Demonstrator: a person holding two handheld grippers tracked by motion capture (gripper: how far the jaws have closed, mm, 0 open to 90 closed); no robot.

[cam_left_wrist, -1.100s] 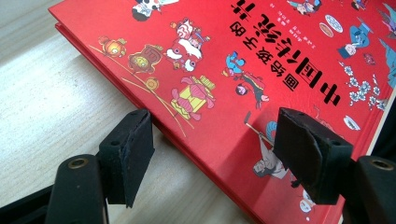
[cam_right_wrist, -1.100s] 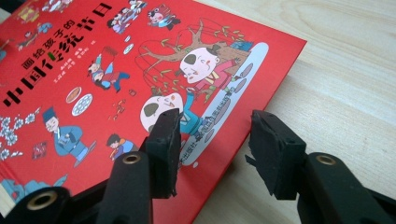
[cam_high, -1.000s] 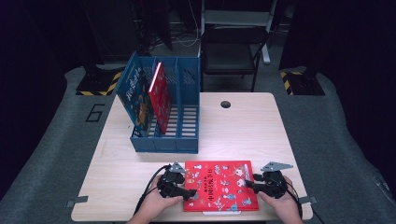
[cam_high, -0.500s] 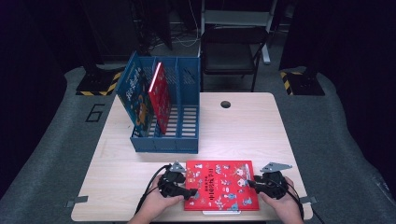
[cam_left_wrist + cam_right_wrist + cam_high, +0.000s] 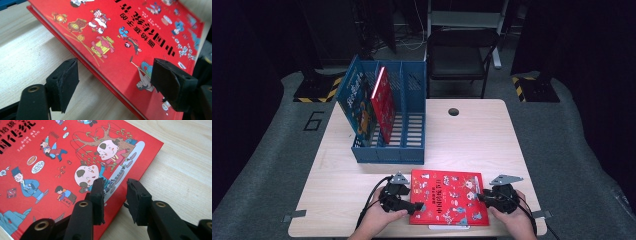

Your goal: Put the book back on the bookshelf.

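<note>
Two grippers flank one red picture book lying at the near edge of the bench, with the blue file rack well behind it, already holding a blue book and a red book upright in its left slots.

Seen from its own camera, the left gripper has its jaws wide apart, straddling the book's edge: one jaw sits over the cover, the other down toward the bench, and that side of the book looks raised off the wood. Nothing is pinched there yet. The right gripper has its jaws only a little apart, one over the cover near the corner and the other just off the edge; whether either pad actually touches the cover I cannot tell from this angle.

The main risk is a shallow bite. If the left jaws close with so little of the cover between them, the heavy hardback could pivot and slip out once it is lifted. A second risk is catching the top cover alone, which would let the book fall open. The right gripper sits near a corner, so a grip there would likely twist the book. Swinging it toward the rack could also knock the leaning red book.
</note>
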